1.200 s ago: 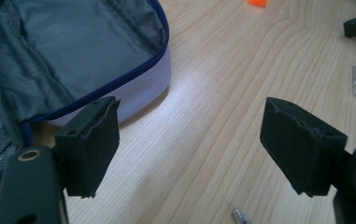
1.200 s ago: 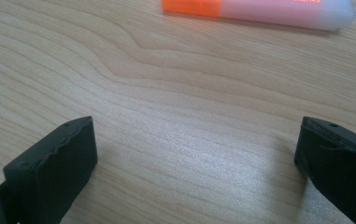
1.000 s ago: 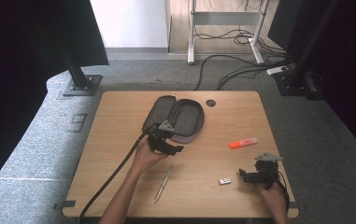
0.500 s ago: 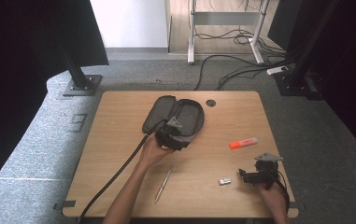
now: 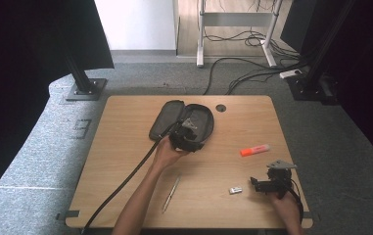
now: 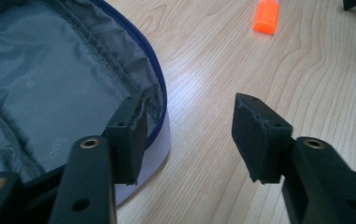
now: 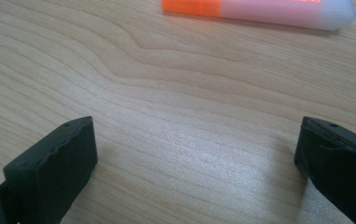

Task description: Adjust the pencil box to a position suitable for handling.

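Now the left claw, jaws closing but still apart, has moved onto the pouch rim.

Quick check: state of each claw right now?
Left claw: jaws have just been closing, one inside the rim of the open grey fabric pencil case, one outside; not yet pressing.
Right claw: open, empty, over the wooden table.

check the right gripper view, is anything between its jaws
No, the right gripper has its jaws wide apart over bare table, and the orange highlighter lies beyond them.
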{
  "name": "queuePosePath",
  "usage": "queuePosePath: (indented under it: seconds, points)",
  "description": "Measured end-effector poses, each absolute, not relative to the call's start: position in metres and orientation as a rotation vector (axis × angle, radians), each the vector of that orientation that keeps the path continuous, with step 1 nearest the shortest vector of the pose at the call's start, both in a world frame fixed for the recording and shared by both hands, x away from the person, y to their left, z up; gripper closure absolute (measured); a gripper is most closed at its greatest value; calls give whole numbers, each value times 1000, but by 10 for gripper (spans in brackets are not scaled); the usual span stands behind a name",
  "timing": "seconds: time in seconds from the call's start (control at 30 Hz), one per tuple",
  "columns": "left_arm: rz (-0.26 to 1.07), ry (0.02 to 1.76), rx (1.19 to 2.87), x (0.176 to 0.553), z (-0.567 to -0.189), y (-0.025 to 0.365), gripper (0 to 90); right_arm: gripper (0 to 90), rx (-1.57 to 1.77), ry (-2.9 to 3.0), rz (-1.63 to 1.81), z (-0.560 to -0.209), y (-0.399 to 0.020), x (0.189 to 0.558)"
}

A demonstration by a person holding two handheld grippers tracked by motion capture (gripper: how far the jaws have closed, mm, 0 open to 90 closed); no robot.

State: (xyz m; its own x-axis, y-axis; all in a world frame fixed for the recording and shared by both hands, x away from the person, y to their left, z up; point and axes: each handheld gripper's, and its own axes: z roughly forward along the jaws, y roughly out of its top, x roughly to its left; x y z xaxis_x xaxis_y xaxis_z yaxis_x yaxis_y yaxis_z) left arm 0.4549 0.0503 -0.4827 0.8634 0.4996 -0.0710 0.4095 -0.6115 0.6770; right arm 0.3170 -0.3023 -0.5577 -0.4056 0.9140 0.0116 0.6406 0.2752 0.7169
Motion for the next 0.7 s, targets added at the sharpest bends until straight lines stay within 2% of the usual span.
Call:
queuePosePath:
  seconds: [0.43,0.7]
  points:
    - [160,690,2299,468,-492,47,656,0,1403,2146,916,-558,-302,317]
    - [130,710,2290,473,-499,48,696,0,1404,2146,917,-558,-302,317]
